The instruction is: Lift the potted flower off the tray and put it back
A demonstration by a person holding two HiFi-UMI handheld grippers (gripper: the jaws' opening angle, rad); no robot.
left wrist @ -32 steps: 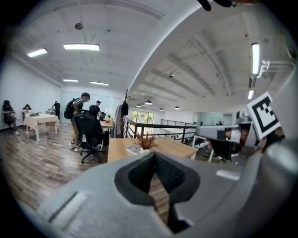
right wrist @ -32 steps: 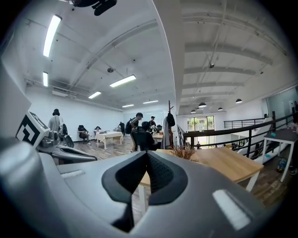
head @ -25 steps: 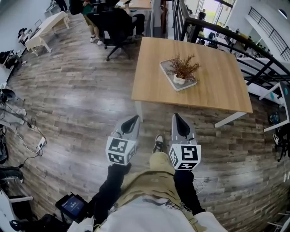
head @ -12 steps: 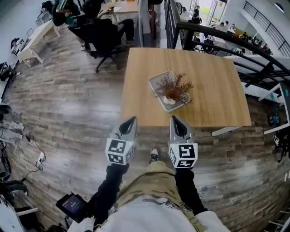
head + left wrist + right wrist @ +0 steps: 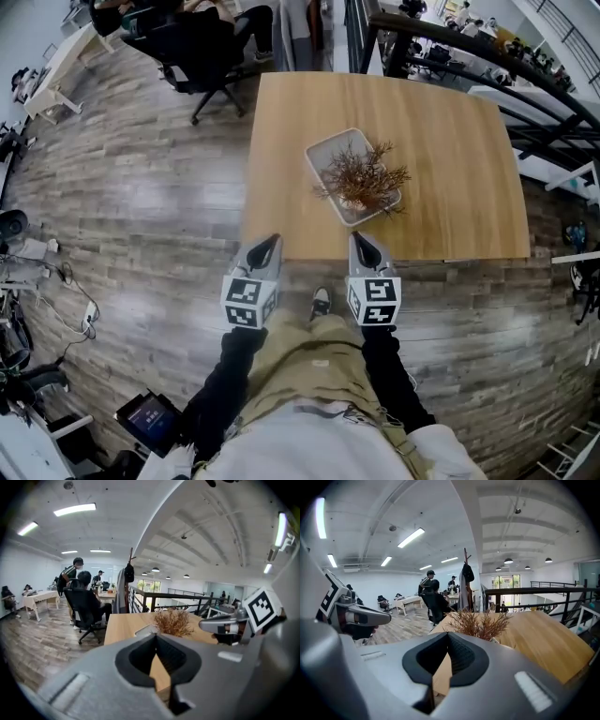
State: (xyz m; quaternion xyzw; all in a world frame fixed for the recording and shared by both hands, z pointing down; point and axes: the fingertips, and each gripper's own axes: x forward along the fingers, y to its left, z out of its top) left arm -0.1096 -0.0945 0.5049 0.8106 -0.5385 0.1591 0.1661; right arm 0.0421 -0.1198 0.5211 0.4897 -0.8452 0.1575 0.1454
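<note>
The potted flower (image 5: 362,178), a dry brown sprig in a small white pot, stands on a pale square tray (image 5: 323,155) in the middle of a wooden table (image 5: 450,141). My left gripper (image 5: 269,246) and right gripper (image 5: 361,242) hover side by side at the table's near edge, short of the tray. Both are shut and hold nothing. The left gripper view looks over the left gripper's shut tips (image 5: 156,637) at the flower (image 5: 173,622) ahead. In the right gripper view the right gripper's tips (image 5: 447,634) point at the flower (image 5: 480,624).
A black office chair (image 5: 202,56) and seated people are beyond the table's far left corner. A dark railing (image 5: 450,37) runs behind the table. Cables and gear (image 5: 19,272) lie on the wood floor at left. My shoe (image 5: 322,302) shows between the grippers.
Both grippers have come forward to the table's near edge, still shut. The table and tray now sit closer and more central in the head view.
</note>
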